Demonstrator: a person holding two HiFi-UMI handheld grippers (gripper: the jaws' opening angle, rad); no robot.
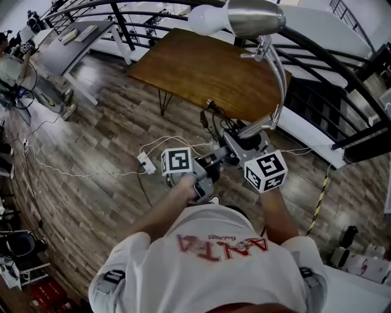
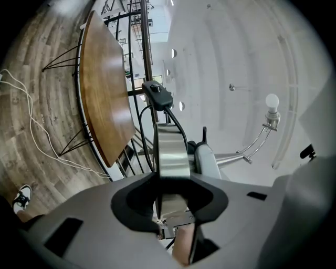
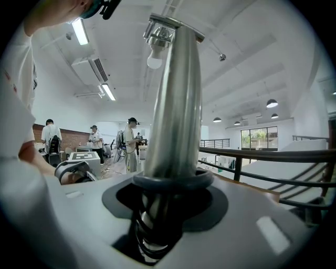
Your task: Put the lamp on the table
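Carrying in head view: lamp point(image 1: 276, 73), stiff metal, probably top-heavy, fragile bulb point(image 1: 204, 19), short of table point(image 1: 195, 67). Left gripper view: your left gripper point(image 2: 170, 207) clamps its base point(image 2: 172, 149). Right gripper view: your right gripper point(image 3: 165, 210) clasps the smooth, likely slippery stem point(image 3: 176, 105).

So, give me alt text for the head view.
A person in a white T-shirt holds a silver metal gooseneck lamp with a white bulb in the left tongs and right tongs, above a wood-plank floor; a brown wooden table stands just ahead.
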